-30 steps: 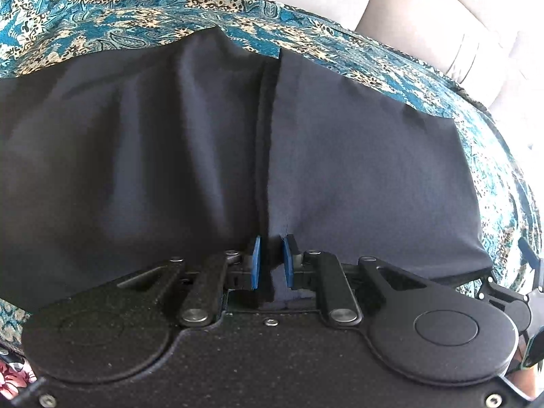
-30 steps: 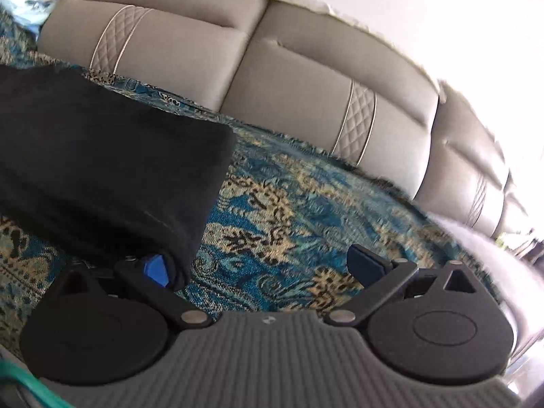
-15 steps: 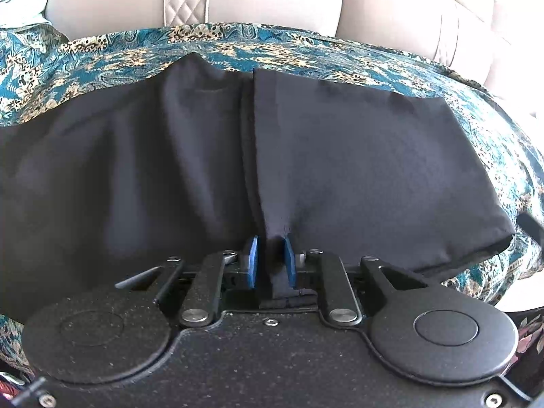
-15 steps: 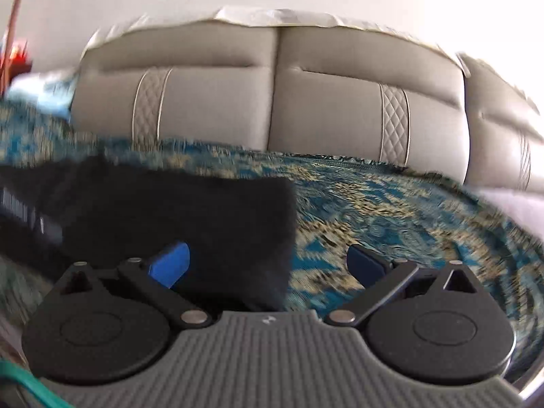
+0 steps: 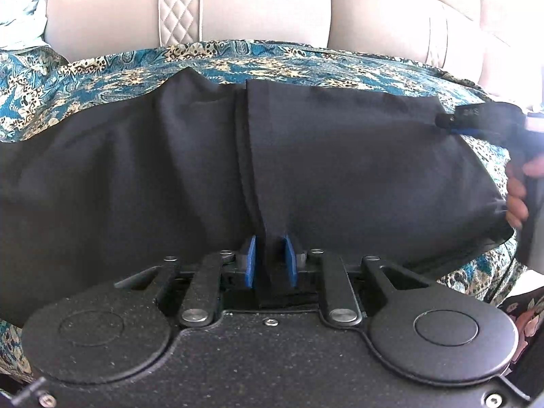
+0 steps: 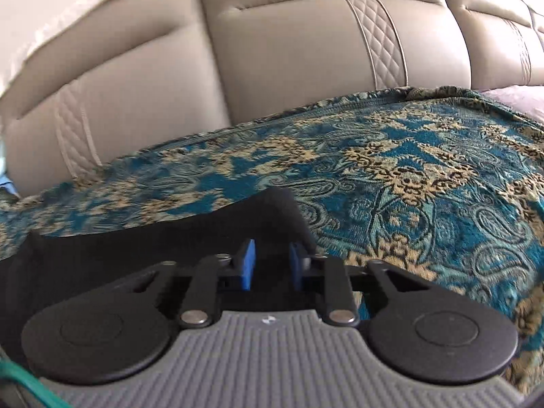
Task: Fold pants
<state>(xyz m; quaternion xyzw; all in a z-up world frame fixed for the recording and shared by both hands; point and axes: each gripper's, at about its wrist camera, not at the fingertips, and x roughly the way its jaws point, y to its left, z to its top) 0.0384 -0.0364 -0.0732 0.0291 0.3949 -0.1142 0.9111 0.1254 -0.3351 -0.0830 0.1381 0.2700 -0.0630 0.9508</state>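
**anon1:** Over on the bed, on that teal paisley bedspread [image 6: 408, 176], the black pants [image 5: 340, 170] are spread sideways in front of the padded headboard [image 6: 306, 61]. Looks like they're already doubled over once. The left tongs [image 5: 271, 260] have the blue pads squeezed onto a pleat of cloth at the near edge, right where a seam runs up the middle. The right tongs [image 6: 271, 265] are also closed down, pinching the corner at the far right end.

**anon2:** So both have a bite. What's the move, swing the right end over to the left?

**anon1:** That'd be my guess. To do it clean I'd lift both pinches together, just enough to clear the bedspread, keep the edge between them taut so it doesn't sag, then lay the right end over so the hems line up. If only the top layer is caught, the under layer will drag and bunch. Can't tell from here how many layers each pinch has.

**anon2:** How are the hands sitting?

**anon1:** Left one is low and level, pointing straight at the headboard, basically resting at the pants' near edge. Right one comes in from the side, tilted a bit, also low to the bed. From the left camera you can see the person's hand [image 5: 516, 190] wrapped on the right handle beside the pants' end.
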